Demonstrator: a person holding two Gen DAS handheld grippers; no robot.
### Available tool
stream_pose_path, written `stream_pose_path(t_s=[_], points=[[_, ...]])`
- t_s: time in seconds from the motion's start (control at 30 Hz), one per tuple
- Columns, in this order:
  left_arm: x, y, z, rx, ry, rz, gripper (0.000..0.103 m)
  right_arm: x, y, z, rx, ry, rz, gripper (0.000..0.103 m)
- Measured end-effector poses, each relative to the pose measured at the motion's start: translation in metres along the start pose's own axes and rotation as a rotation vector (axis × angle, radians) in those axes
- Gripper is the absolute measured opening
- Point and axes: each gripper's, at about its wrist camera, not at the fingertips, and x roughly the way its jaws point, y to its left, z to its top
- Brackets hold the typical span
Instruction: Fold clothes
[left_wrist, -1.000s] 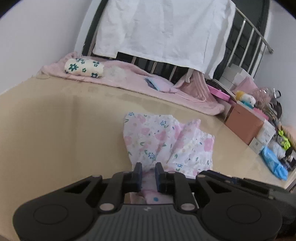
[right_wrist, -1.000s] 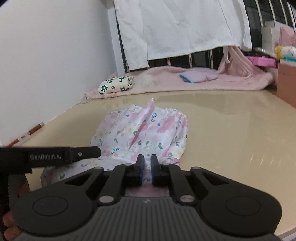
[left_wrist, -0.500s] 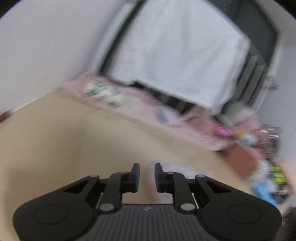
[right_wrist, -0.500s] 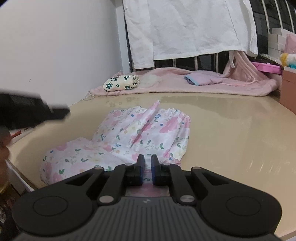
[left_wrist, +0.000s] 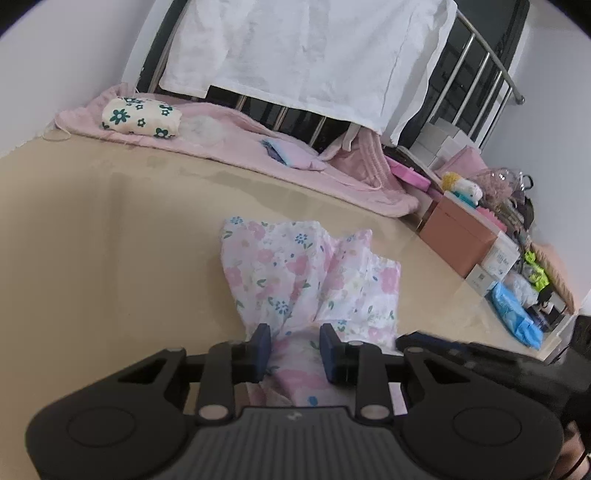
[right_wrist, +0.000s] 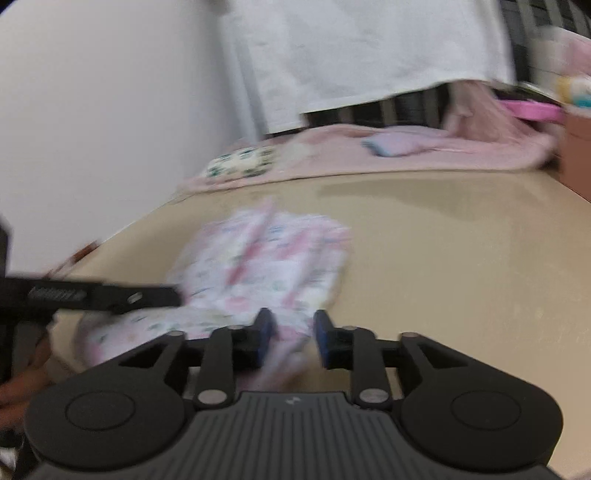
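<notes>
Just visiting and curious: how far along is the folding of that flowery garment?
Partly done: the floral garment lies bunched on the beige table, roughly folded, not a neat stack. In hand: nothing gripped; the left gripper stands open and the right gripper is opening around its near edge. Left: flattening and the final folds.

1. A white sheet (left_wrist: 306, 55) is seen draped over a metal railing (left_wrist: 484, 70) at the back.
2. A pink blanket (left_wrist: 236, 144) is spread along the far edge of the beige table (left_wrist: 110, 229) — a flower-print bundle (left_wrist: 142, 117) is laid on it.
3. A small lilac cloth (left_wrist: 291, 154) is spotted on the blanket too.
4. A brown box (left_wrist: 458, 236) and a blue packet (left_wrist: 515, 314) are stacked at the right — amid clutter.
</notes>
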Motion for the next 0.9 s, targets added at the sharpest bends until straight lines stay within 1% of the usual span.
stream_pose_path(t_s=[0.03,0.07,0.1,0.13,0.17,0.2,0.23,0.27,0.33,0.37,0.43,0.47,0.53,0.57,0.6,0.63,0.7,0.73,0.8,0.83,0.87,0.9], points=[[0.000,0.000,-0.001,0.005,0.001,0.000,0.028,-0.007,0.001,0.001,-0.026,-0.034,-0.020,0.031],[-0.001,0.000,-0.001,0.013,0.002,-0.002,0.028,-0.015,0.006,0.001,-0.077,-0.073,-0.017,0.032],[-0.002,0.000,-0.001,0.022,0.003,-0.004,0.028,-0.024,0.013,0.001,-0.165,-0.106,0.035,0.037],[-0.001,0.000,-0.001,0.029,0.009,-0.008,0.028,-0.032,0.022,0.001,-0.263,-0.125,0.115,0.052],[-0.001,0.000,0.000,0.035,0.015,-0.013,0.028,-0.038,0.030,0.000,-0.354,-0.126,0.194,0.065],[0.000,0.000,0.001,0.040,0.024,-0.018,0.028,-0.041,0.037,-0.001,-0.445,-0.101,0.275,0.068],[0.001,0.001,0.003,0.044,0.033,-0.024,0.028,-0.042,0.044,-0.004,-0.554,-0.067,0.346,0.073],[0.001,0.002,0.004,0.051,0.042,-0.030,0.028,-0.041,0.050,-0.008,-0.661,-0.039,0.377,0.083],[0.001,0.000,0.003,0.087,0.048,-0.033,0.028,-0.037,0.059,-0.018,-0.855,-0.006,0.378,0.088],[0.000,-0.002,0.002,0.112,0.047,-0.030,0.028,-0.033,0.062,-0.021,-0.940,0.006,0.370,0.089],[0.000,-0.007,-0.002,0.166,0.044,-0.024,0.028,-0.021,0.063,-0.024,-1.044,0.047,0.355,0.088],[-0.001,-0.009,-0.003,0.183,0.045,-0.026,0.028,-0.015,0.063,-0.025,-1.076,0.069,0.360,0.088],[-0.002,-0.011,-0.005,0.196,0.053,-0.042,0.029,-0.006,0.063,-0.023,-1.088,0.125,0.395,0.087],[-0.003,-0.010,-0.006,0.200,0.058,-0.051,0.029,-0.001,0.064,-0.021,-1.068,0.173,0.414,0.084],[-0.004,-0.011,-0.007,0.206,0.059,-0.059,0.029,0.002,0.064,-0.020,-1.048,0.207,0.429,0.084],[-0.006,-0.011,-0.009,0.216,0.059,-0.064,0.029,0.003,0.063,-0.022,-1.034,0.211,0.433,0.083],[-0.009,-0.011,-0.010,0.225,0.070,-0.073,0.029,0.000,0.062,-0.023,-1.004,0.201,0.438,0.077],[-0.012,-0.010,-0.010,0.221,0.087,-0.085,0.029,-0.002,0.060,-0.019,-0.962,0.206,0.454,0.069],[-0.021,-0.006,-0.008,0.215,0.116,-0.128,0.030,-0.007,0.052,-0.009,-0.863,0.231,0.507,0.059],[-0.030,-0.004,-0.008,0.210,0.105,-0.163,0.030,-0.008,0.049,-0.007,-0.828,0.242,0.530,0.057],[-0.043,-0.003,-0.010,0.213,0.082,-0.214,0.031,-0.011,0.049,-0.007,-0.814,0.246,0.543,0.057],[-0.057,-0.002,-0.013,0.227,0.067,-0.282,0.034,-0.014,0.049,-0.009,-0.809,0.246,0.548,0.056]])
